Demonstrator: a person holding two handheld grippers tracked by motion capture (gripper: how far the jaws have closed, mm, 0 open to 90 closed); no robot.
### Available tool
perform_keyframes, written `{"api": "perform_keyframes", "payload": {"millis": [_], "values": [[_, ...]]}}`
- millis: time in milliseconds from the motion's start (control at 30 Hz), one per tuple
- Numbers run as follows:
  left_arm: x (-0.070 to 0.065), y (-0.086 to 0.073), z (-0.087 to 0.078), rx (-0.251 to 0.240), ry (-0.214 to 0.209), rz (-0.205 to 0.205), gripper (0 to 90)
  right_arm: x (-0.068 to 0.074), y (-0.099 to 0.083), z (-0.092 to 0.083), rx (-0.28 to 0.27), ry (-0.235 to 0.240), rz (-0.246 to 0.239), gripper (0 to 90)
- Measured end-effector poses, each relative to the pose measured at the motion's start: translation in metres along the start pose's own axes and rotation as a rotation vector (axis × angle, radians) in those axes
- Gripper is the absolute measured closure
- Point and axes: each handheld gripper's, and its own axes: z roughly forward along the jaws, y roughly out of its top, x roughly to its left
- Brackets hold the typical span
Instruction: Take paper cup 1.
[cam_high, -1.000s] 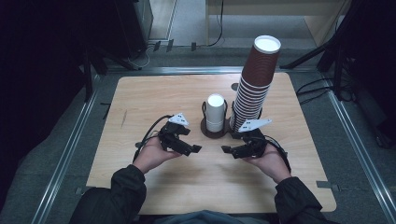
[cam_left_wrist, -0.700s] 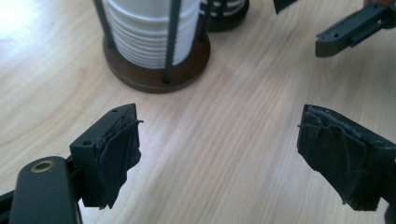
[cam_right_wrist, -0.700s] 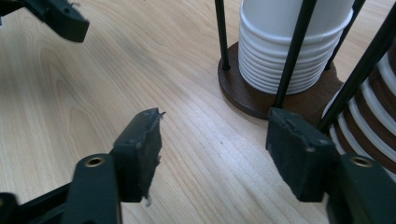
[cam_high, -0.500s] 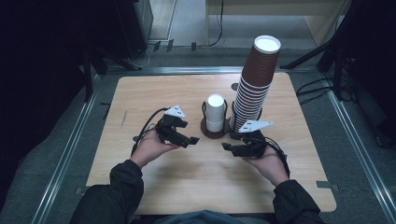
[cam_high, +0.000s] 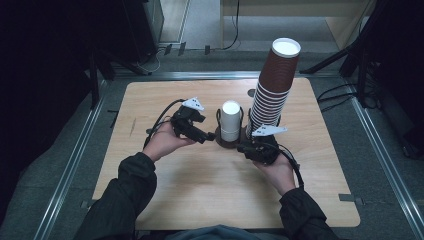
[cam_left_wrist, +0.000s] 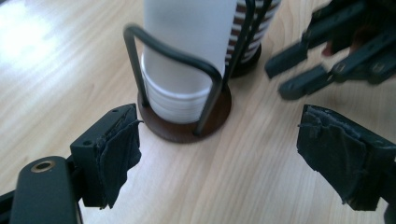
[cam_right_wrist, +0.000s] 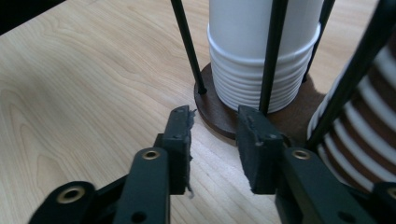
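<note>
A stack of white cups (cam_high: 230, 120) stands upside down in a black wire holder with a round brown base (cam_left_wrist: 187, 133). My left gripper (cam_high: 202, 136) hovers just left of the holder, and its jaws (cam_left_wrist: 219, 135) are wide open around empty air in front of the base. My right gripper (cam_high: 243, 147) sits low at the holder's front right. Its jaws (cam_right_wrist: 214, 122) have just been closing to a narrow gap at the base's rim (cam_right_wrist: 219, 116), with nothing pressed between the pads. The right gripper (cam_left_wrist: 299, 70) also appears in the left gripper view.
A tall leaning stack of brown and white paper cups (cam_high: 272, 90) stands right behind the holder on the wooden table (cam_high: 190, 200). Metal rails and dark floor surround the table. Cables trail from both grippers.
My left gripper has risen and moved away from the person, closer to the holder. The right hand has stayed put while its jaws drew closer together.
</note>
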Motion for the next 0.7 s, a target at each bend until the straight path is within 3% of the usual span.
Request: {"api": "perform_keyframes", "payload": {"millis": [100, 233, 400, 533, 700], "values": [[0.003, 0.009, 0.001, 0.003, 0.002, 0.011, 13.4, 0.004, 0.001, 0.006, 0.014, -0.02, 0.025, 76.9], [0.005, 0.026, 0.003, 0.022, -0.004, 0.053, 13.3, 0.01, 0.001, 0.012, 0.001, -0.087, 0.03, 82.8], [0.008, 0.04, 0.007, 0.017, -0.023, 0.068, 13.3, 0.011, 0.001, 0.02, -0.026, -0.088, 0.088, 89.2], [0.01, 0.051, 0.012, 0.018, -0.033, 0.083, 13.3, 0.013, 0.002, 0.024, -0.038, -0.109, 0.089, 89.4], [0.008, 0.062, 0.023, 0.023, -0.03, 0.111, 13.6, 0.017, 0.002, 0.03, -0.078, -0.138, 0.051, 89.4]]}}
